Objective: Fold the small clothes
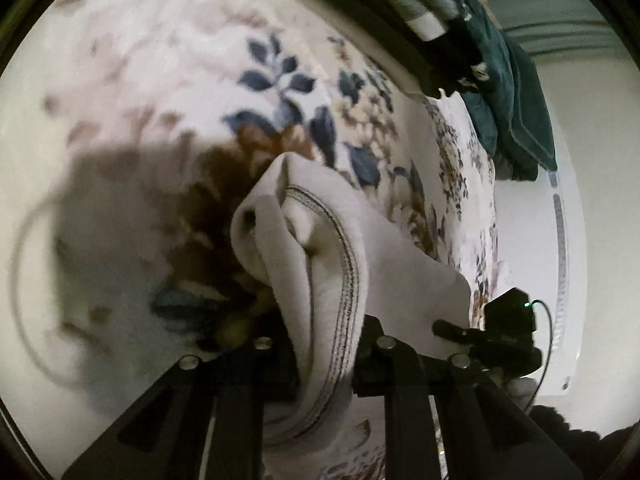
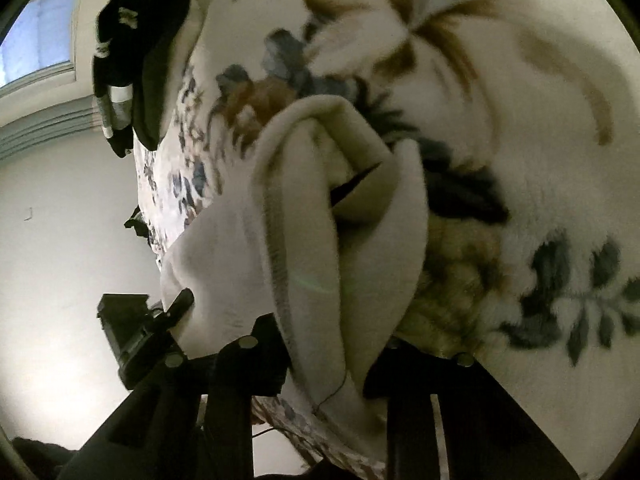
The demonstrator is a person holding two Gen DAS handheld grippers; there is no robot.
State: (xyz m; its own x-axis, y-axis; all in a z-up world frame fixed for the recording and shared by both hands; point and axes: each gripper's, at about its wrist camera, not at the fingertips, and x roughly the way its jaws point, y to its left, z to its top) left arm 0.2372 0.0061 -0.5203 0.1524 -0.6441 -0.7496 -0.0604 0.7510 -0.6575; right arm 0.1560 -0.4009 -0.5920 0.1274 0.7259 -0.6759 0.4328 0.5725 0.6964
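Both hand-held grippers — left (image 1: 320, 360), right (image 2: 332, 360) — clamp white garment (image 1: 320, 240) | floral blanket (image 1: 180, 80) beneath | dark clothes (image 1: 516, 112) beyond

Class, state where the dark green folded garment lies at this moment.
In the left wrist view the dark green garment sits at upper right, on the far edge of the floral blanket, beside a grey-and-white striped item.

- the small white garment (image 1: 320, 248) is soft matt knit cloth, with a stitched hem
- floral blanket (image 1: 168, 80) looks fuzzy, plush fleece
- dark teal clothes (image 1: 516, 92) look like velvety cloth
- gripper fingers (image 1: 404, 360) are matt black plastic with shiny metal screws
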